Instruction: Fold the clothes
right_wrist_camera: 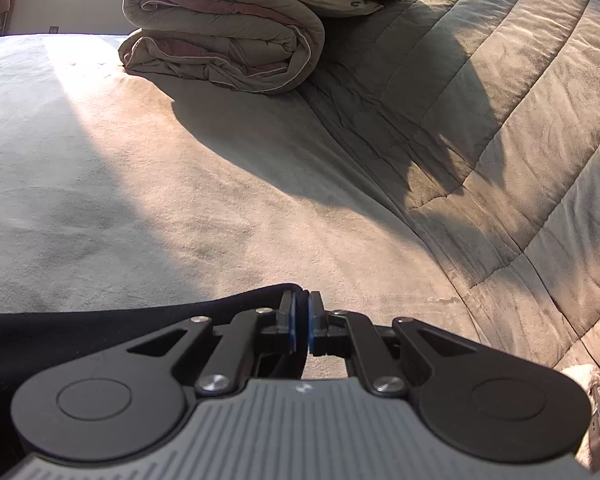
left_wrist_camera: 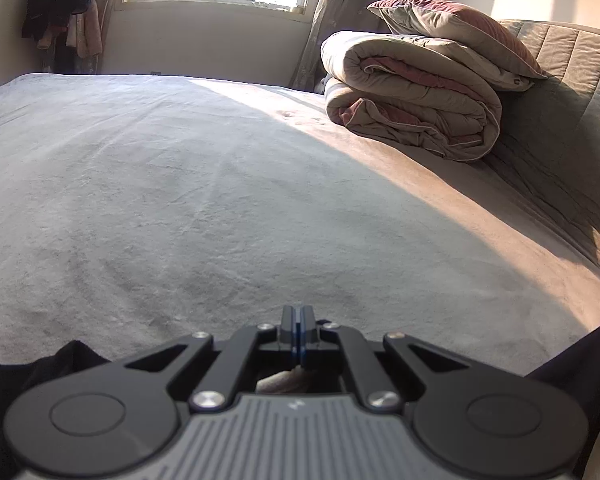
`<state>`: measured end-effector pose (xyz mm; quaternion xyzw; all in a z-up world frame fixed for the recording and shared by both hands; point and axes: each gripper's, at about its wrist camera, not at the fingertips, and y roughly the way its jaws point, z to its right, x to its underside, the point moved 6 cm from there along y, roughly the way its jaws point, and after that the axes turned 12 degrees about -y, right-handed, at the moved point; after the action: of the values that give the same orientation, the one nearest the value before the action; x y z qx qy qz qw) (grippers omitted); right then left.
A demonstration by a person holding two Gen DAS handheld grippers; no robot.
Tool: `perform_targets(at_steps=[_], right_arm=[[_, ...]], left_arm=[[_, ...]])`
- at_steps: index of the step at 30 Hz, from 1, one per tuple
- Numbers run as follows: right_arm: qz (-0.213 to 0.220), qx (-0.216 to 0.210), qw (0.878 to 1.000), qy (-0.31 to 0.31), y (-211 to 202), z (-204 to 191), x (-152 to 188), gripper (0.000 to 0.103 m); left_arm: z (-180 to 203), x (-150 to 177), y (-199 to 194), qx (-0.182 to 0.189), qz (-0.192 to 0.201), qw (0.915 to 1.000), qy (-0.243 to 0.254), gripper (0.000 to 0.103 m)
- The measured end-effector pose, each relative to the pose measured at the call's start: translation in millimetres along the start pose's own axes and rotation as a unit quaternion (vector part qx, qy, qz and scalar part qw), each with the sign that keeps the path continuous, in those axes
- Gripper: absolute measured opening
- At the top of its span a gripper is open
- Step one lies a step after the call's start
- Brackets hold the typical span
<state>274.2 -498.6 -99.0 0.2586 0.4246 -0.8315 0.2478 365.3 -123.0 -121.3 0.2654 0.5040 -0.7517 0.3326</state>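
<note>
While dark garment [right_wrist_camera: 100, 332] stretched sideways between grippers, right gripper [right_wrist_camera: 302, 328] pinched its edge; left gripper [left_wrist_camera: 298, 334] fully closed (grip hidden), bed [left_wrist_camera: 180, 180] ahead.

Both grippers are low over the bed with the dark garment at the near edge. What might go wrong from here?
1. The right gripper pinches only the thin top edge of the dark garment; a quick lift may pull it free.
2. The left gripper is shut, but any cloth between its fingers is hidden, so it may hold nothing.
3. The folded quilt crowds the far side of the bed.
</note>
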Motion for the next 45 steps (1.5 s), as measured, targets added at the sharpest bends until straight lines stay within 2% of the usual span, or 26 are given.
perform_targets(at_steps=[3,5,8,11,13,16,18,24,26,28,30,32,33,37,40,42,45], right_arm=[[-0.018,-0.015,1.0,-0.003,14.9,-8.7,7.0,0.007],[-0.022,-0.054,0.998,0.008,20.3,-13.2,11.3,0.011],[-0.013,-0.102,0.994,0.026,16.1,-11.4,11.3,0.019],[0.002,-0.122,0.992,0.044,-4.6,1.2,8.9,0.051],[0.0,-0.142,0.989,0.049,-18.8,6.3,12.0,0.051],[-0.042,-0.16,0.985,0.04,-31.8,8.2,25.8,0.051],[-0.049,-0.171,0.983,0.043,-40.2,14.0,37.8,0.051],[-0.086,-0.223,0.965,0.105,-46.1,30.8,73.8,0.051],[-0.099,-0.212,0.966,0.114,-38.0,30.0,80.3,0.051],[-0.108,-0.21,0.966,0.109,-29.9,23.9,85.0,0.046],[-0.115,-0.215,0.965,0.098,-23.3,15.6,88.1,0.019],[-0.121,-0.211,0.968,0.056,-23.0,10.5,83.1,0.006],[-0.124,-0.206,0.97,0.035,-22.7,8.9,80.2,0.004],[-0.132,-0.125,0.981,-0.062,-16.0,27.4,60.8,0.004],[-0.125,-0.065,0.985,-0.1,0.7,54.5,47.0,0.004],[-0.12,-0.036,0.985,-0.115,13.2,70.1,41.7,0.004],[-0.121,-0.02,0.984,-0.126,32.7,82.6,38.4,0.004]], left_arm=[[0.2,8.2,6.8,-0.019,-0.006,0.9996,0.019,0.002],[1.7,9.6,6.6,-0.028,-0.005,0.9992,0.028,0.004],[11.2,13.6,-5.1,-0.01,-0.008,0.9996,0.027,0.01],[21.7,18.5,-18.1,0.014,-0.013,0.9995,0.024,0.036],[28.6,21.8,-26.8,0.029,-0.016,0.9992,0.021,0.038],[39.0,26.7,-40.0,0.053,-0.021,0.9982,0.018,0.038],[46.0,29.9,-48.9,0.068,-0.024,0.9973,0.016,0.038],[81.3,64.2,-68.9,0.128,-0.054,0.9889,0.051,0.038],[90.1,78.9,-71.5,0.14,-0.068,0.9857,0.064,0.038],[94.2,90.5,-71.2,0.143,-0.08,0.9839,0.072,0.038],[96.1,99.8,-69.3,0.144,-0.089,0.9826,0.076,0.038],[96.2,102.9,-68.6,0.145,-0.092,0.9821,0.077,0.038],[96.1,103.7,-68.5,0.146,-0.092,0.982,0.078,0.038],[98.5,103.5,-69.6,0.158,-0.091,0.9802,0.078,0.038],[108.1,103.2,-72.5,0.187,-0.091,0.9745,0.084,0.038],[118.5,104.6,-74.1,0.209,-0.09,0.9687,0.098,0.038],[136.7,111.5,-70.2,0.228,-0.097,0.9606,0.127,0.038]])
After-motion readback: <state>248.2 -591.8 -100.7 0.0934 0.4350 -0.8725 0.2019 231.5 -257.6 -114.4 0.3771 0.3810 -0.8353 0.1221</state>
